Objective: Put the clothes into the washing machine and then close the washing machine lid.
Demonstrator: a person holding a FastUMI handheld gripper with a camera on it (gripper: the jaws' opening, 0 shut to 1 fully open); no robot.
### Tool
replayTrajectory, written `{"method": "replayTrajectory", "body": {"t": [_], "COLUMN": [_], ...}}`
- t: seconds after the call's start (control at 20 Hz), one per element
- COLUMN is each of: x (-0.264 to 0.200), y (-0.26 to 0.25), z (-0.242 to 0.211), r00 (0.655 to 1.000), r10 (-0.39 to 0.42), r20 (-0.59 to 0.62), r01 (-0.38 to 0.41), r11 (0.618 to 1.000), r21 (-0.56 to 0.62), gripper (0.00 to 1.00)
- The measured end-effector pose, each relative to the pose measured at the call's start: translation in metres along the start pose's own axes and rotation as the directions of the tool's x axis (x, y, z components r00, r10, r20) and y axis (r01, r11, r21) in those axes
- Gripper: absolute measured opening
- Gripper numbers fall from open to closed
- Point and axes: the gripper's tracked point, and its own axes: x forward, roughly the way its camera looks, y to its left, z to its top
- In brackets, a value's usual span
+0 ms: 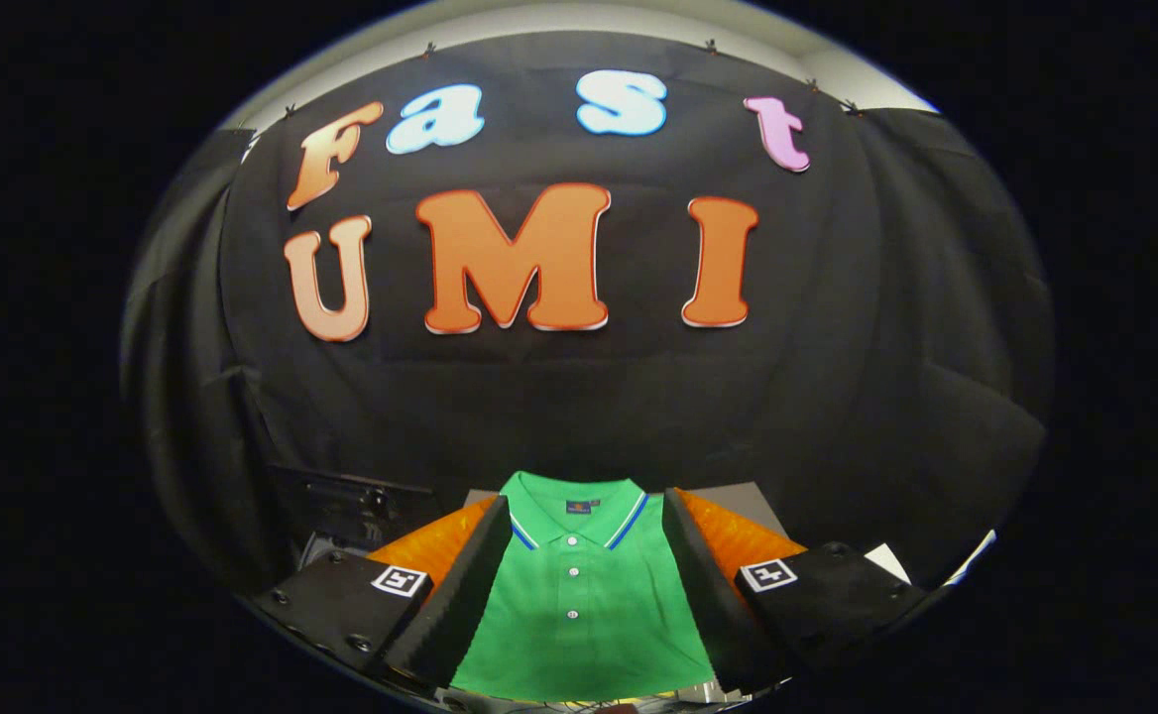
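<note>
A green polo shirt (579, 605) with a blue-and-white trimmed collar and white buttons lies flat just below and ahead of my gripper (584, 516). It shows in the gap between the two fingers, its collar pointing away from me. The fingers (465, 585) stand wide apart, above the shirt and not touching it. Nothing is held. The shirt's sleeves and sides are hidden behind the fingers.
The shirt rests on a grey surface (743, 493) whose far edge meets the black cloth wall. A dark piece of equipment (351, 501) stands at the left beyond the left finger. A white sheet (888, 561) lies by the right finger.
</note>
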Motion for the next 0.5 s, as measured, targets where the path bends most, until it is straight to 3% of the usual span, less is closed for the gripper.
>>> {"method": "replayTrajectory", "body": {"t": [0.25,0.5], "x": [0.042,0.069], "y": [0.015,0.017], "z": [-0.048,-0.089], "r00": [0.977,0.929], "r10": [0.049,0.034], "r20": [-0.206,-0.367], "r01": [-0.042,-0.033], "r11": [0.998,0.999], "r21": [0.038,0.007], "gripper": [0.99,0.99]}}
